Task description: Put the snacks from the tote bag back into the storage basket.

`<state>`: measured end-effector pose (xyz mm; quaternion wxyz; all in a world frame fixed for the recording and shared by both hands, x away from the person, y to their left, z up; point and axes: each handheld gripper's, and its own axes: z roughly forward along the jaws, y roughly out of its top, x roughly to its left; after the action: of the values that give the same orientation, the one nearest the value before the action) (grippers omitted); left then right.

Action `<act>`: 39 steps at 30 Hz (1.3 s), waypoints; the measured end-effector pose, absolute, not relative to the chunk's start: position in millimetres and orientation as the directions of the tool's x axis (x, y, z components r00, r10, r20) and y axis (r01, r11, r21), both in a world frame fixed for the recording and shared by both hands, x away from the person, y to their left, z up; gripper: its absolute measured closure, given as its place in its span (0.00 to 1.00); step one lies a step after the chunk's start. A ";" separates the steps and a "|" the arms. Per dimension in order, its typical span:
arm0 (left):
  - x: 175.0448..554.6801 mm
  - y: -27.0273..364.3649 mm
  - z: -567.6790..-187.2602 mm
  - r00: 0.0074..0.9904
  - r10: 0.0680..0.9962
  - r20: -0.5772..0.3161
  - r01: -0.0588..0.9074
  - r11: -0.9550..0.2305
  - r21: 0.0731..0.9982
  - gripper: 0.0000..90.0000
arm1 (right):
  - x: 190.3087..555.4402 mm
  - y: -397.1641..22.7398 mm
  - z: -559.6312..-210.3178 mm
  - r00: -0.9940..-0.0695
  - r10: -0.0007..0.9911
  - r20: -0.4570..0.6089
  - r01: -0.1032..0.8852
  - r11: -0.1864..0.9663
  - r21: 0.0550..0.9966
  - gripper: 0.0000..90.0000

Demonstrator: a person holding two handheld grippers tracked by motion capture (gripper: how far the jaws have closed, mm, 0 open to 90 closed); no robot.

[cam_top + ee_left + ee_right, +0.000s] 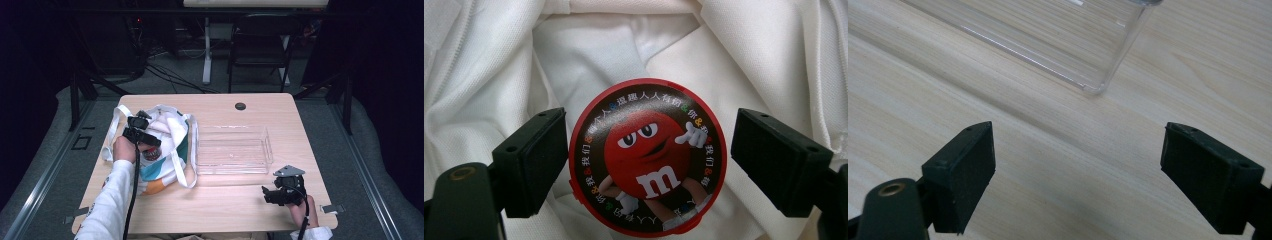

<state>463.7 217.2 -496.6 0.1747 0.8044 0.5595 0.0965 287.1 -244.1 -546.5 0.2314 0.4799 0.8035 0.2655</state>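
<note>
Reaching into the mouth of a cloth bag [165, 150] at about nine o'clock on the counter [225, 200], the left claw [141, 134] stands with its jaws spread on either side of a round red tin [647, 156], whose lid bears a cartoon candy figure ringed with small lettering. In the left gripper view the tin lies flat on the white lining of the bag, the left jaw close against its rim and the right jaw a little apart from it, so nothing is pinched yet. My reading is that the work is at an early stage: the tin has been found and framed, but the closing, the lift out of the bag and the setting down all remain to do. A clear plastic tray [232, 150] sits empty at the centre of the counter, just beside the bag toward three o'clock, and looks the likely place for the tin, though that is a guess. The right claw [272, 195] waits near five o'clock, jaws spread wide over bare wood, with a corner of the tray [1098, 87] ahead of it. How deep the tin is cannot be told, since its lower edge is cut off and the cloth hides its sides; the lettering is too fine to read.
</note>
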 end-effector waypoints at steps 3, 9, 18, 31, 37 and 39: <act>463.5 217.5 -498.5 0.353 0.934 -0.049 0.869 -0.308 0.388 0.20 | 287.0 -244.1 -546.8 -0.427 0.896 -0.118 0.646 0.394 0.653 0.15; 463.6 217.0 -503.0 0.352 0.935 -0.036 0.873 -0.315 0.371 0.24 | 287.2 -244.2 -546.7 -0.432 0.895 -0.114 0.646 0.395 0.653 0.15; 461.6 218.3 -505.1 0.349 0.936 -0.040 0.874 -0.310 0.373 0.28 | 287.1 -244.1 -546.4 -0.430 0.895 -0.117 0.646 0.396 0.653 0.15; 459.6 216.9 -500.4 0.380 0.924 -0.043 0.862 -0.337 0.378 0.29 | 286.9 -244.3 -546.0 -0.429 0.895 -0.118 0.647 0.396 0.651 0.15; 457.0 218.1 -493.5 0.385 0.922 -0.033 0.855 -0.344 0.388 0.29 | 286.9 -244.6 -545.8 -0.431 0.895 -0.118 0.647 0.397 0.650 0.15; 455.5 218.9 -490.4 0.390 0.921 -0.028 0.852 -0.349 0.390 0.29 | 287.0 -244.7 -545.8 -0.431 0.895 -0.118 0.647 0.397 0.651 0.15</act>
<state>455.5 218.9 -490.4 0.1735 0.8153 0.5436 0.0983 287.0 -244.7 -545.8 0.2326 0.4801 0.8029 0.2660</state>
